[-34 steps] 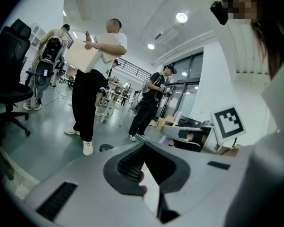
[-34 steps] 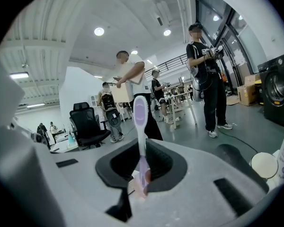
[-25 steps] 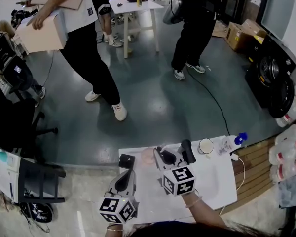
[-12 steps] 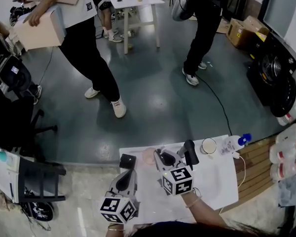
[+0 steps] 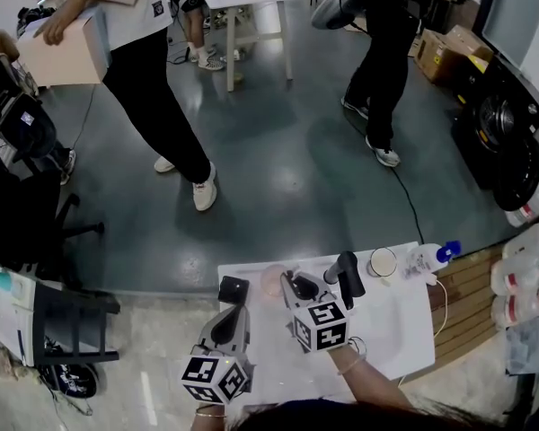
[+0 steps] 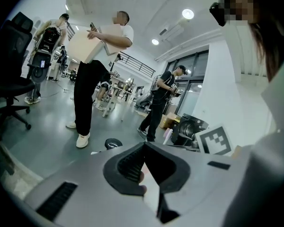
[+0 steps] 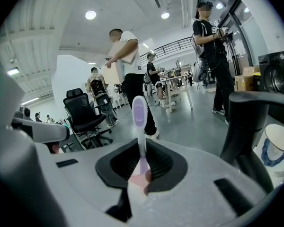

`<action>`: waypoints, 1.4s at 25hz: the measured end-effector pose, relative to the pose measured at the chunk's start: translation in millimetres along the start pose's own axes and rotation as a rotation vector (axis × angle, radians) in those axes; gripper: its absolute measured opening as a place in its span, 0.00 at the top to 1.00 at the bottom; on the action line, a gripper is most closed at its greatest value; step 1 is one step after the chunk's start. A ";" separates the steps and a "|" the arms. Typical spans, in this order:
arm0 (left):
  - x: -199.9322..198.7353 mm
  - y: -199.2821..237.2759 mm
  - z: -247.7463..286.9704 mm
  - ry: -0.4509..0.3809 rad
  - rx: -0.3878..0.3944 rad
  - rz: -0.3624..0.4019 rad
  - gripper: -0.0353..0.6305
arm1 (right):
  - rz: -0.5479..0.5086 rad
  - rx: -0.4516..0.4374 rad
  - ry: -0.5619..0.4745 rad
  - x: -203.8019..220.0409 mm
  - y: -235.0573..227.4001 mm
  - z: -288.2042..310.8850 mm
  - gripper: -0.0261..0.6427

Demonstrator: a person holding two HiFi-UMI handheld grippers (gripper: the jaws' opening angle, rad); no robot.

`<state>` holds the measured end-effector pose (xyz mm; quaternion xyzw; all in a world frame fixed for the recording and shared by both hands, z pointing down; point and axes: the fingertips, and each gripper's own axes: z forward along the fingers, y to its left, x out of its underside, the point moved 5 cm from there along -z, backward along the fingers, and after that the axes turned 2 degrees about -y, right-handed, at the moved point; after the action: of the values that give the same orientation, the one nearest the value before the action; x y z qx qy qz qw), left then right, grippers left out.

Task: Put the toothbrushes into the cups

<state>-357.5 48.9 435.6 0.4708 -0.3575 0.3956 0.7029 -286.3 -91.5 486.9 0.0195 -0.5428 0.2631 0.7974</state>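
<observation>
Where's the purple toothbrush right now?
The purple toothbrush stands upright, pinched in the right claw, in the middle of the right gripper view. A white cup sits off to its right, near that view's edge.

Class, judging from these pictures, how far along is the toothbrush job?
Done: nothing visible; the white cup looks empty, and no brush shows in the pink cup. In hand: the right gripper is shut on a purple-headed toothbrush. To do: drop it into a cup; the left gripper carries nothing visible.
</observation>
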 end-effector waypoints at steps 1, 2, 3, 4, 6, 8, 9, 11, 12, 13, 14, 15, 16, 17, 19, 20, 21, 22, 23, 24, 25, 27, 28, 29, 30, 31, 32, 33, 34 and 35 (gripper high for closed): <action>0.4 -0.2 0.0 0.000 0.000 -0.001 0.94 | 0.001 0.001 0.004 1.3 0.1 0.1 0.90; 0.6 0.0 0.2 0.000 0.001 -0.001 0.94 | 0.002 0.002 0.007 2.3 0.2 0.5 0.90; 0.4 0.5 0.5 0.000 0.001 -0.002 0.94 | 0.004 0.004 0.011 3.0 0.4 1.2 0.90; -0.1 1.3 0.8 0.000 0.001 -0.002 0.94 | 0.007 0.006 0.013 3.6 0.6 2.1 0.90; -1.1 3.5 1.2 0.000 0.001 -0.003 0.94 | 0.007 0.011 0.014 4.8 0.6 3.8 0.90; -1.3 4.9 1.3 0.000 0.003 -0.005 0.94 | 0.006 0.015 0.015 5.5 0.9 4.3 0.90; -0.9 5.0 1.4 0.000 0.004 -0.006 0.94 | 0.005 0.016 0.015 5.9 0.8 4.0 0.90; 0.0 4.1 1.6 0.001 0.007 -0.007 0.94 | 0.003 0.019 0.016 7.0 0.1 2.8 0.90; 0.3 3.6 1.7 0.001 0.008 -0.008 0.94 | 0.005 0.021 0.016 7.5 -0.3 2.0 0.90; 0.4 3.3 1.7 0.001 0.009 -0.008 0.94 | 0.008 0.023 0.017 7.9 -0.6 1.3 0.90; 0.3 3.0 1.7 0.001 0.011 -0.008 0.94 | 0.010 0.025 0.018 8.4 -0.9 0.5 0.90; 0.0 2.6 1.7 0.002 0.012 -0.007 0.94 | 0.011 0.027 0.019 8.9 -1.1 -0.2 0.90; -0.1 2.1 1.8 0.002 0.014 -0.006 0.94 | 0.011 0.029 0.021 9.6 -1.3 -1.0 0.90; -0.1 1.5 1.9 0.003 0.015 -0.006 0.94 | 0.012 0.029 0.024 10.7 -1.6 -1.8 0.90; 0.4 0.4 2.0 0.002 0.017 -0.005 0.94 | 0.012 0.031 0.026 13.1 -1.9 -3.6 0.90; 0.4 -0.1 2.1 0.001 0.018 -0.004 0.94 | 0.012 0.030 0.027 13.9 -1.8 -4.1 0.90; 0.4 -0.3 2.2 0.000 0.019 -0.003 0.94 | 0.012 0.029 0.027 14.4 -1.5 -4.3 0.90; 0.1 -0.2 2.2 0.000 0.020 -0.003 0.94 | 0.013 0.026 0.028 14.5 -0.8 -4.0 0.90; -0.2 0.0 2.2 0.000 0.021 -0.002 0.94 | 0.013 0.022 0.030 14.4 0.0 -3.4 0.90; -0.7 0.4 2.0 0.000 0.022 -0.002 0.94 | 0.013 0.020 0.031 14.2 0.9 -2.7 0.90; -1.2 0.8 1.7 -0.001 0.024 -0.001 0.94 | 0.013 0.020 0.032 14.0 1.6 -2.1 0.90; -1.9 0.5 0.7 -0.003 0.026 0.000 0.94 | 0.011 0.028 0.033 14.0 2.0 -2.0 0.90; -2.2 -0.1 -0.1 -0.004 0.027 0.000 0.94 | 0.010 0.033 0.034 13.9 1.9 -2.6 0.90; -2.5 -0.8 -0.9 -0.005 0.028 0.000 0.94 | 0.009 0.038 0.034 13.6 1.7 -3.4 0.90; -2.6 -1.4 -1.8 -0.005 0.029 0.001 0.94 | 0.007 0.044 0.033 13.2 1.6 -4.3 0.90; -2.7 -1.7 -2.9 -0.006 0.030 0.002 0.94 | 0.006 0.050 0.032 12.7 1.8 -5.1 0.90; -2.8 -1.8 -4.1 -0.005 0.030 0.002 0.94 | 0.004 0.056 0.030 12.1 2.2 -5.9 0.90; -2.7 -1.6 -5.6 -0.005 0.031 0.003 0.94 | 0.003 0.063 0.028 11.5 2.7 -6.7 0.90; -2.6 -1.4 -6.9 -0.004 0.032 0.003 0.94 | 0.003 0.069 0.028 11.2 3.2 -7.4 0.90; -2.5 -1.3 -8.0 -0.003 0.033 0.003 0.94 | 0.005 0.075 0.029 11.2 3.5 -7.8 0.90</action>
<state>-356.4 55.6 430.6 0.4825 -0.3526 0.4020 0.6937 -278.2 -81.6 492.6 0.0443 -0.5211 0.2853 0.8032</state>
